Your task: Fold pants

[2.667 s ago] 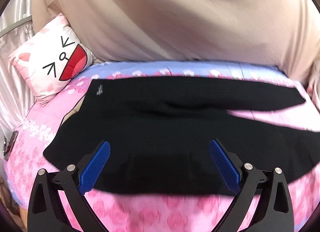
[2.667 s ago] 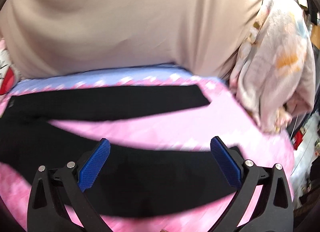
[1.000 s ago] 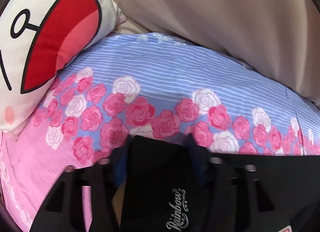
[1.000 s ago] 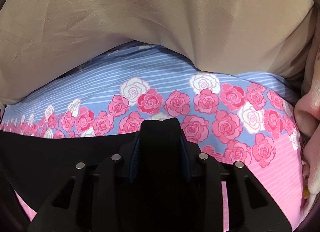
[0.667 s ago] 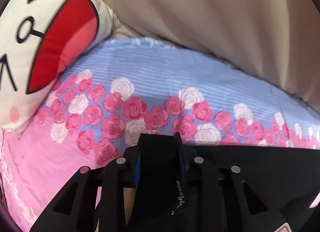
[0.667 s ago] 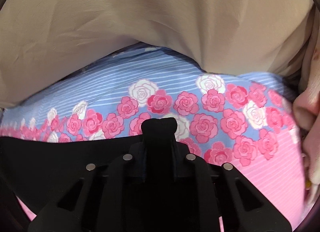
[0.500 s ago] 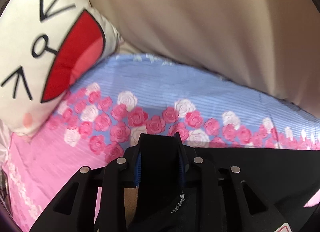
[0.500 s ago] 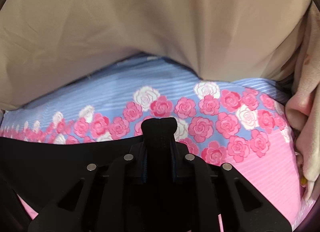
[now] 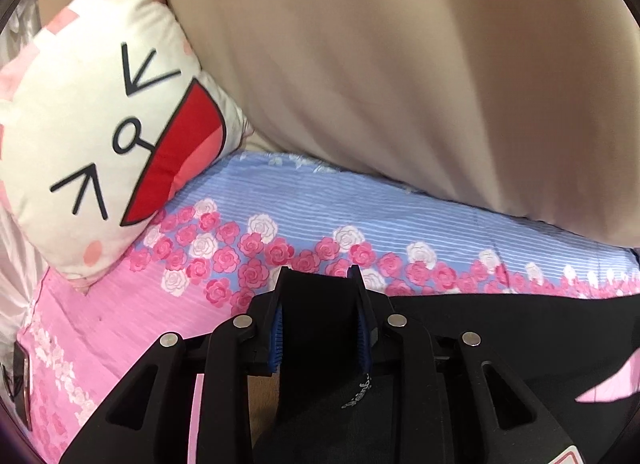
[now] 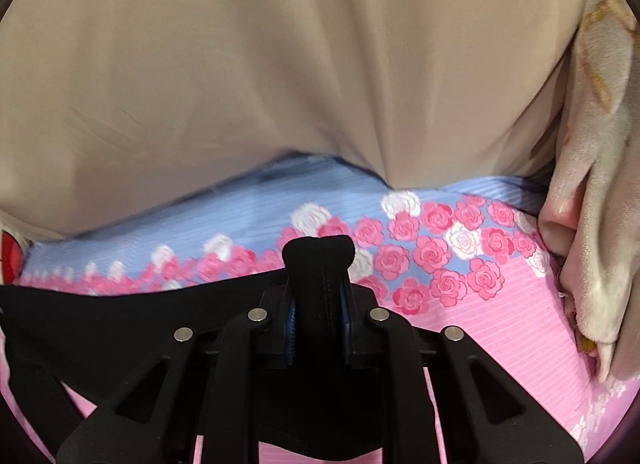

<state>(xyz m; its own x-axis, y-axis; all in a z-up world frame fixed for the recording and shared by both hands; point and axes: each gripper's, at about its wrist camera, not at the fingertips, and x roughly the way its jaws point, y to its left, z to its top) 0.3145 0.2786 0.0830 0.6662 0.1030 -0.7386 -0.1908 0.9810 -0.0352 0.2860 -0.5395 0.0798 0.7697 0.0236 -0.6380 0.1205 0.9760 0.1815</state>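
The black pants (image 9: pixel 500 328) lie across a pink and blue rose-print bedsheet (image 9: pixel 280 199). My left gripper (image 9: pixel 319 284) is shut on a bunched edge of the pants near a white script logo, at the waist end, and holds it lifted off the sheet. In the right wrist view my right gripper (image 10: pixel 319 260) is shut on another fold of the black pants (image 10: pixel 120 328), which pokes up between the blue pads (image 10: pixel 290 324). The cloth trails down and left from it. Most of the pants is hidden below both grippers.
A white cat-face pillow (image 9: pixel 100 135) with a red mouth leans at the far left. A beige cover (image 9: pixel 400 63) bulges along the back of the bed. A crumpled pale floral blanket (image 10: pixel 596 183) lies at the right edge. A dark phone (image 9: pixel 20 384) lies at the left.
Both grippers went from open above the flat pants to shut on its far edge. Over the last second both rose and pulled back with the cloth; more pillow and sheet show.
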